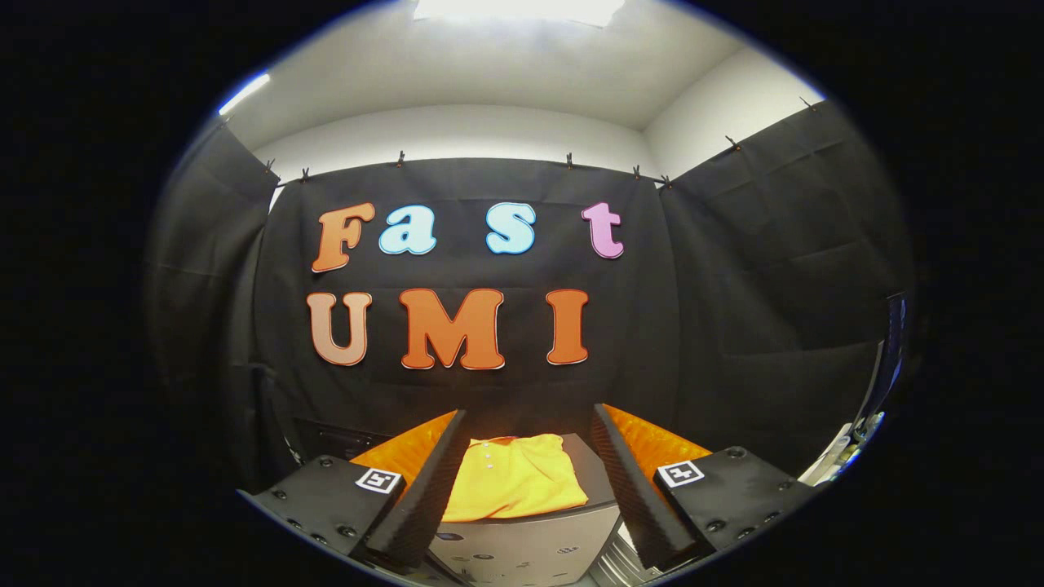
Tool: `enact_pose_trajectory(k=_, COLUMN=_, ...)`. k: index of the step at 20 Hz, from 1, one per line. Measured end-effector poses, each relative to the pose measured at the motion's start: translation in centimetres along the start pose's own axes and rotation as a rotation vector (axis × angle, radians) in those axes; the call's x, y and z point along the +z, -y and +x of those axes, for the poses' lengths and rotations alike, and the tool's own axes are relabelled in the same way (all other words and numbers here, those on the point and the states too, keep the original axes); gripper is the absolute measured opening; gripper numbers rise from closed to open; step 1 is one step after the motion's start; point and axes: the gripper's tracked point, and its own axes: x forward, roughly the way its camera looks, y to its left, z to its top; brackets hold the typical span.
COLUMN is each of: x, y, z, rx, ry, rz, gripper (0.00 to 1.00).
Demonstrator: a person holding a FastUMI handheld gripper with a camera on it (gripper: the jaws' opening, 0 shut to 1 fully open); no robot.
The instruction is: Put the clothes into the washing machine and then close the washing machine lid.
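The gripper (528, 481) is held with its fingers spread wide, nothing gripped between them. Seen through the gap and just ahead of the fingers, a folded yellow shirt (515, 479) lies flat on the washer (522, 548), on its dark top. The shirt's collar and buttons are turned toward the black cloth wall (489, 391) beyond.

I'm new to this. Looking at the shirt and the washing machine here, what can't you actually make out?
- Shirt, gripper view: its side edges run behind the open gripper's fingers.
- Washing machine: the fingers cover its sides, so I cannot tell whether its lid is open or shut.
- Panel markings on its front: too small to read.
- Objects at far right: warped, cut off.
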Motion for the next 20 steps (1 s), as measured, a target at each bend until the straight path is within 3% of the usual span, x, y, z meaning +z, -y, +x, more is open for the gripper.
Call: enact_pose_trajectory(k=20, x=0.3, y=-1.0, z=-0.3, rx=-0.004, ry=0.006, rz=-0.009, gripper=0.98)
